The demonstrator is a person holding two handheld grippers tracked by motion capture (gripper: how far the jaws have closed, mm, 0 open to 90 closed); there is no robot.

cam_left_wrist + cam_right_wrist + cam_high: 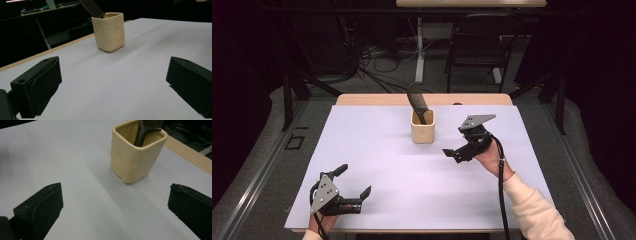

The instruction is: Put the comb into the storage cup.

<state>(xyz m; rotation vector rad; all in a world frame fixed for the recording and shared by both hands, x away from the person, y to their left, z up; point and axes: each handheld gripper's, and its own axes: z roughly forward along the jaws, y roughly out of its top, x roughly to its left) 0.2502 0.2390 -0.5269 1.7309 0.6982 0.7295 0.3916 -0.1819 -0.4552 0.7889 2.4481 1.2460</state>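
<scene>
White sheeting covers the table [412, 190], which takes up the lower middle of the high view. Cream-coloured square cup [422, 126] stands upright at centre frame, toward the table's far edge. A black comb [418, 103] sits in it, handle down, long axis tilted to the upper left of the frame.

Right gripper [458, 153], centre right, lies just right of and below the cup, jaws wide apart and empty, facing it. Left gripper [354, 186], lower left, is well apart from the cup, jaws likewise wide and empty. The right hand is judged the nearer for any reach.

The right gripper view looks down into the cup [136, 155] and shows the comb's handle [143, 132] against the far wall; the left gripper view shows the cup [109, 31] side-on in the upper centre, interior hidden.
</scene>
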